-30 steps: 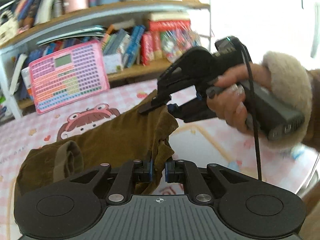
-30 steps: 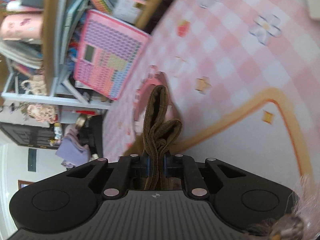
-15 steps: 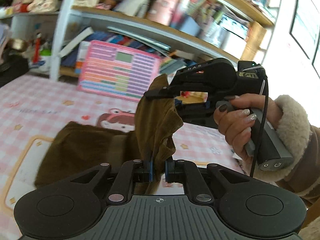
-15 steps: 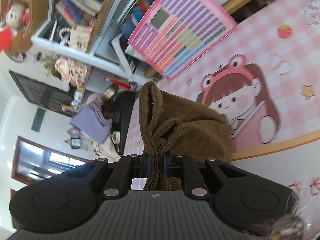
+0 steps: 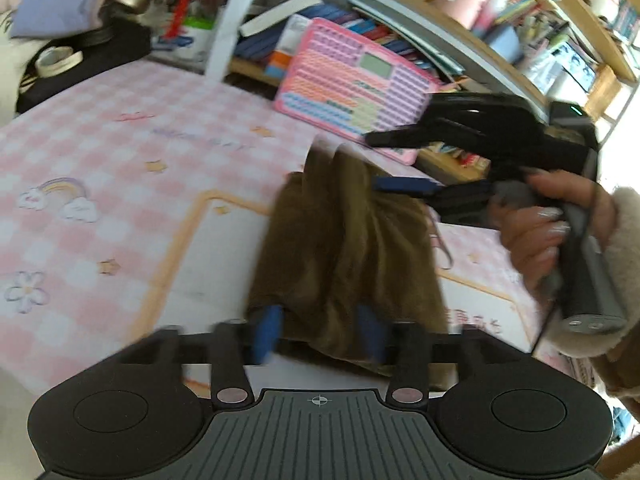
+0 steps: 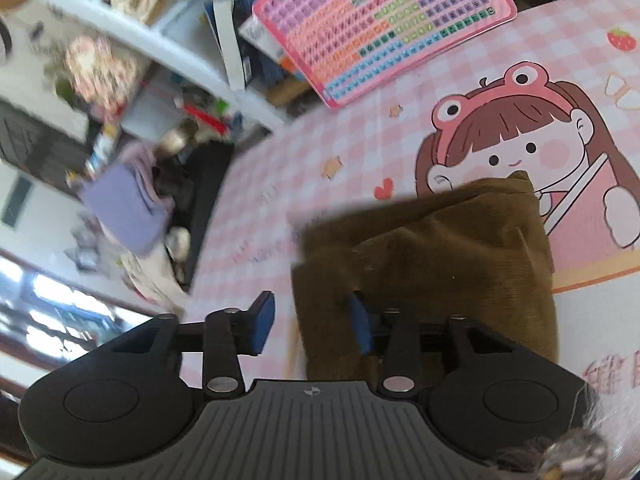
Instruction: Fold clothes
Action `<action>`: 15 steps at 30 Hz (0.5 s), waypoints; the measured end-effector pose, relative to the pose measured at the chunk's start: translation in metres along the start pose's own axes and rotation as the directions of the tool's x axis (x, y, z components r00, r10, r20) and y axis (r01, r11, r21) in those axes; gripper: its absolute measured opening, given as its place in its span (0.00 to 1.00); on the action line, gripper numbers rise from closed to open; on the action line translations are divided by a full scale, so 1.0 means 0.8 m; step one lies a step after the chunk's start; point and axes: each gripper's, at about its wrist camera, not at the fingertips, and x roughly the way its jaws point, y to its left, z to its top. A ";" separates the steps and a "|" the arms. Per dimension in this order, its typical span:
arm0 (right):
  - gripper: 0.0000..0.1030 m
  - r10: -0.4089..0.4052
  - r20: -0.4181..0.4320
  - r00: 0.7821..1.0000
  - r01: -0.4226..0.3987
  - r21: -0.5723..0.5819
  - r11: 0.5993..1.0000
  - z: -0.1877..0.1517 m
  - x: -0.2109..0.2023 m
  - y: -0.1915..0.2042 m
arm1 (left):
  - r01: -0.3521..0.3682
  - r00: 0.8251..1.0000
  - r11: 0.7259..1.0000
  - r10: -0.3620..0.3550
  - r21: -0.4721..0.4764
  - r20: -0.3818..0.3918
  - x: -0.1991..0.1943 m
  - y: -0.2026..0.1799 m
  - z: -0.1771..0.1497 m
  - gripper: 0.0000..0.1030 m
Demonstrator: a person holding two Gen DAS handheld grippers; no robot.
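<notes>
Garment (image 5: 344, 248), brown corduroy-like cloth, lies bunched in a fold on the pink mat (image 5: 100, 168), judged soft, light and limp, best pinched at hem corners; left claw (image 5: 320, 330) and right claw (image 6: 310, 326) are both opening, gripping nothing.

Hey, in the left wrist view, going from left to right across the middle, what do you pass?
Rainbow print → brown garment → right gripper → hand holding it.
</notes>
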 end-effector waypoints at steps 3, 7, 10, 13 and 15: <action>0.46 -0.024 0.075 0.997 0.020 0.052 0.998 -0.007 -0.028 -0.017 | 0.051 0.999 0.999 -0.051 0.004 0.005 0.001 0.019 0.014 0.64; 0.46 -0.207 0.167 0.964 0.213 -0.019 0.977 -0.043 -0.072 -0.026 | 0.136 0.991 0.991 -0.136 0.017 0.009 0.018 0.028 0.040 0.64; 0.47 -0.305 0.229 0.925 0.329 -0.079 0.941 -0.077 -0.090 -0.024 | 0.163 0.987 0.986 -0.163 0.041 0.012 0.049 0.025 0.063 0.64; 0.48 -0.344 0.249 0.905 0.373 -0.081 0.924 -0.101 -0.093 -0.027 | 0.166 0.986 0.984 -0.167 0.060 0.004 0.084 0.019 0.088 0.61; 0.48 -0.364 0.260 0.894 0.396 -0.079 0.915 -0.115 -0.094 -0.028 | 0.174 0.985 0.982 -0.174 0.069 -0.001 0.106 0.014 0.104 0.61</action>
